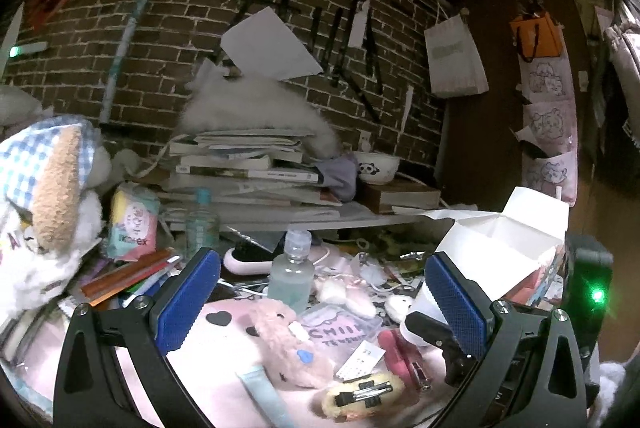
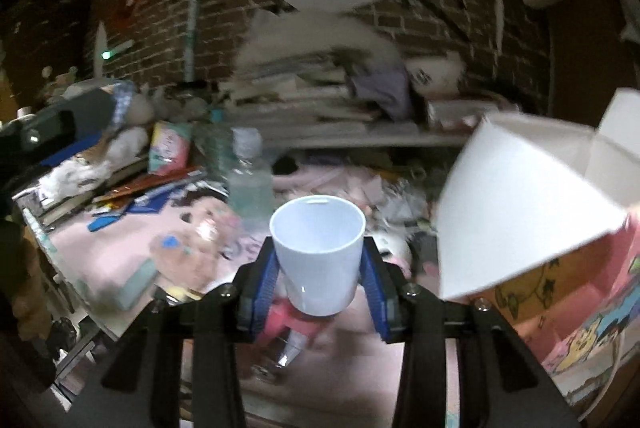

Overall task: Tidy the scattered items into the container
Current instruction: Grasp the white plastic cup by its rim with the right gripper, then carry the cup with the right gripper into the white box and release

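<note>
Right gripper [image 2: 320,280] clamped on upright white cup [image 2: 318,248], raised above table [image 2: 120,260]; left gripper [image 1: 320,292] spread wide, empty, level.

left claw [image 1: 322,302] spread wide, nothing between pads; right claw [image 2: 319,278] clamped around white cup [image 2: 318,252].

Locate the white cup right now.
Right wrist view, center: the cup is upright, clamped in the right gripper, above the pink mat, left of the open box.
</note>
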{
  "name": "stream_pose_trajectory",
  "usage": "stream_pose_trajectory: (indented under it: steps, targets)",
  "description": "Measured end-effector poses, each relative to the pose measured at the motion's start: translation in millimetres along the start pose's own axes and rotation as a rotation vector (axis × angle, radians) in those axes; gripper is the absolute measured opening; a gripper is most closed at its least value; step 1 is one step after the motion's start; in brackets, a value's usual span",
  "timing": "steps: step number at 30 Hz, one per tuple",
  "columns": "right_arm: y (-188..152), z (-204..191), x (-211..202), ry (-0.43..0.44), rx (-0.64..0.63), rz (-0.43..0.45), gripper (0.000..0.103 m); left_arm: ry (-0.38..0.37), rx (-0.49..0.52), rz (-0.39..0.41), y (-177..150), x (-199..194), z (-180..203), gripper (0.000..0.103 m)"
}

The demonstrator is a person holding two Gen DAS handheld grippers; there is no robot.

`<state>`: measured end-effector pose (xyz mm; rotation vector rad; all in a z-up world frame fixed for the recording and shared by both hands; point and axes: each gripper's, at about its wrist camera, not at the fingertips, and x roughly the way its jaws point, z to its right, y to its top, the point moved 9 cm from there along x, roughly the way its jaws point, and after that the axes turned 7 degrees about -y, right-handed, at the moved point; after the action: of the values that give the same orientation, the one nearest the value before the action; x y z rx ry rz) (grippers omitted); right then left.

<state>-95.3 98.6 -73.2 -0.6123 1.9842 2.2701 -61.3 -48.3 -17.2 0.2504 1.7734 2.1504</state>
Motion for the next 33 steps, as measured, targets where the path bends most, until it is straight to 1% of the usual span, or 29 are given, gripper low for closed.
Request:
stream_pose_trajectory:
  steps: [5,8,10,13,16,20,24,28,33]
  targets:
    - [18.2,-19.8,-9.9,0.078,-0.014,0.034,0.037,0.010,0.000,0.004,1.9,-6.0,-1.9,0.103]
    - [28.5,-26.7,-16.1,0.161,0.012,0.039,0.037,0.011,-0.005,0.008,3.2,-7.6,-1.3,0.103]
    - [35.2,-29.8,-22.1,0.176,0.007,0.053,0.037,0.006,-0.002,0.008,3.3,-8.4,1.4,0.103]
    - [47.1,-26.8,-31.2,0.169,-0.012,0.086,0.037,0.001,0.009,-0.001,2.5,-7.5,5.8,0.103]
    - [59.5,-7.6,-32.6,0.173,0.015,0.065,0.037,-0.002,0.023,-0.009,1.7,-5.8,10.9,0.103]
    - [75.3,28.5,-30.9,0.127,0.030,0.038,0.037,-0.011,0.033,-0.022,-0.2,-2.1,17.3,0.103]
    - [83.9,63.5,-30.6,0.075,0.019,-0.007,0.037,-0.022,0.034,-0.031,-1.1,2.0,22.9,0.103]
    - [89.5,96.0,-30.8,0.052,0.029,-0.063,0.037,-0.028,0.040,-0.040,-2.9,5.2,27.0,0.103]
    - [91.0,126.4,-25.7,0.007,0.004,-0.163,0.037,-0.023,0.045,-0.052,-5.3,9.5,30.0,0.103]
